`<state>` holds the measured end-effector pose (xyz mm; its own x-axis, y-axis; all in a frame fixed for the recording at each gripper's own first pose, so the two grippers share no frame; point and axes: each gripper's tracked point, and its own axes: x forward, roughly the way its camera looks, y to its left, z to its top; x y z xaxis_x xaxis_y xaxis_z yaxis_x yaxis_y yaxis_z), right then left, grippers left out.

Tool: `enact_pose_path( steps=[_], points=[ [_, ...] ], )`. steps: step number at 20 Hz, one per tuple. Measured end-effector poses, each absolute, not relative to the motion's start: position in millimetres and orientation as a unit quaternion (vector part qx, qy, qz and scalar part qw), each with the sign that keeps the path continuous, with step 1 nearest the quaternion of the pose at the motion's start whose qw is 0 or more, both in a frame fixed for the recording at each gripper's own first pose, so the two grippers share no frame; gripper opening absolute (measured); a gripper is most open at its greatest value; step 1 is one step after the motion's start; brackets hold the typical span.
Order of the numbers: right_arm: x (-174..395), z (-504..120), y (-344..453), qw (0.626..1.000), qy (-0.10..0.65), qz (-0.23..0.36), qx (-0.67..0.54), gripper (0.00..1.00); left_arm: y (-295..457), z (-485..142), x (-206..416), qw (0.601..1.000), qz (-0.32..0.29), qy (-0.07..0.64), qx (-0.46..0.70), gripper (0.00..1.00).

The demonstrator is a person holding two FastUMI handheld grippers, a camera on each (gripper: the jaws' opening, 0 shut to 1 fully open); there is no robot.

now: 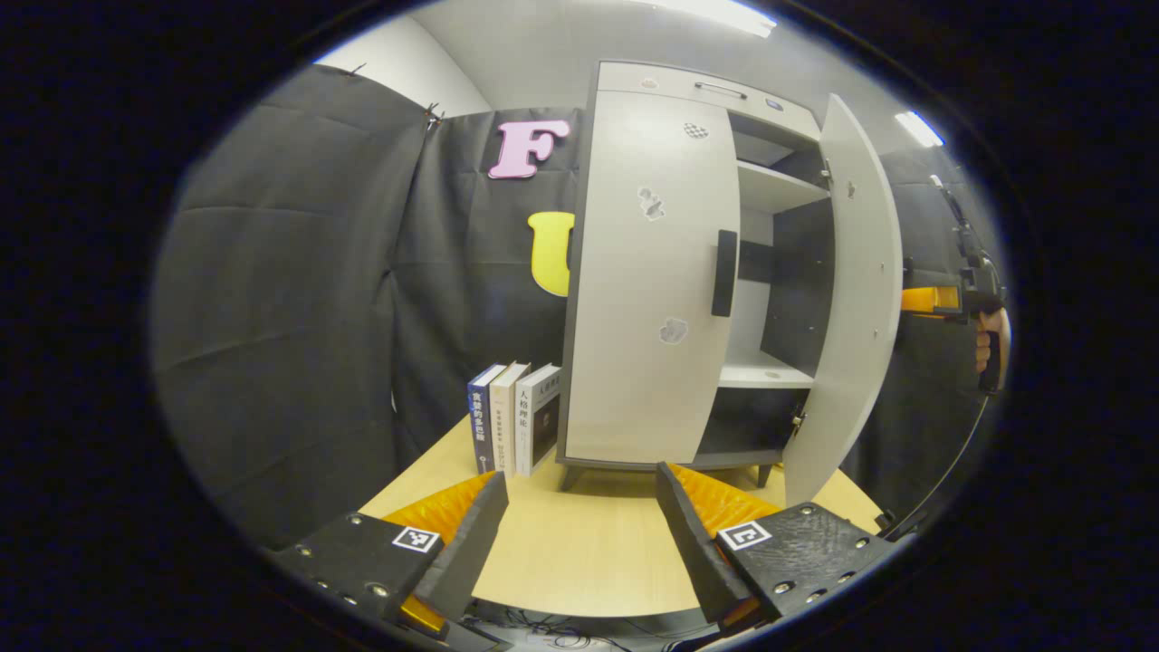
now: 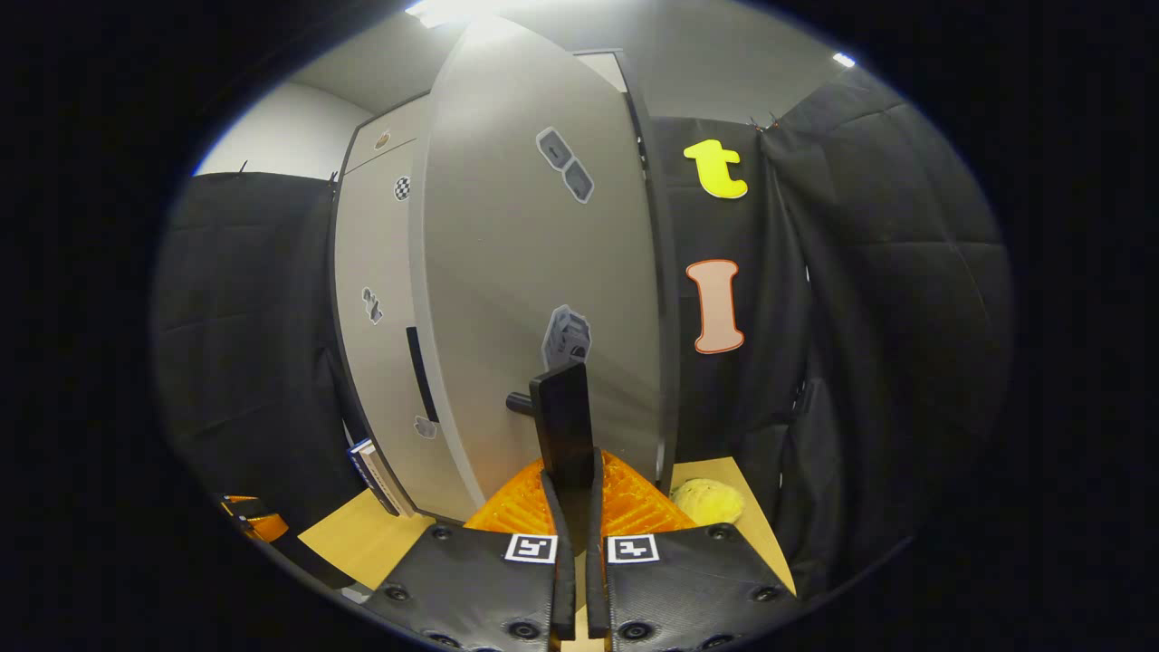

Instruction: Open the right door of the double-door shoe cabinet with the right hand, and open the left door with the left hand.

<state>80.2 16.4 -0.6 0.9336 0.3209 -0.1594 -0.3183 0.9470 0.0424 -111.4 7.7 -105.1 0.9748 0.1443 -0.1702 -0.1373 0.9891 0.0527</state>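
Three books (image 1: 512, 417) stand upright near the table's (image 1: 579, 561) back left edge, right beside the shoe cabinet (image 1: 688, 272). The left gripper (image 1: 579, 516) hangs wide open over the front of the table, holding nothing, facing the left door (image 1: 647, 281), which is shut. The right door (image 1: 847, 299) is swung open, and the right gripper (image 2: 574, 480) is clamped tight on its handle (image 2: 563, 421). A yellow lump (image 2: 706, 500) sits at the table's right edge.
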Motion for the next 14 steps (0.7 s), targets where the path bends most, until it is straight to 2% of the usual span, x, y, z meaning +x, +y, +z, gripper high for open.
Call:
enact_pose_path(
  steps=[7, 10, 14],
  points=[
    [98, 2, -31, 0.988, 0.076, 0.138, -0.001, 0.03, -51, -96, -97, 0.992, 0.095, 0.081, 0.007, 0.95],
    [87, 2, -6, 0.976, 0.077, 0.199, 0.048, 0.04, -76, -97, -98, 0.991, 0.099, 0.088, 0.018, 0.95],
    [93, 4, -10, 0.970, 0.069, 0.223, 0.061, 0.04, -101, -99, -107, 0.988, 0.123, 0.093, 0.029, 0.95]
  ],
)
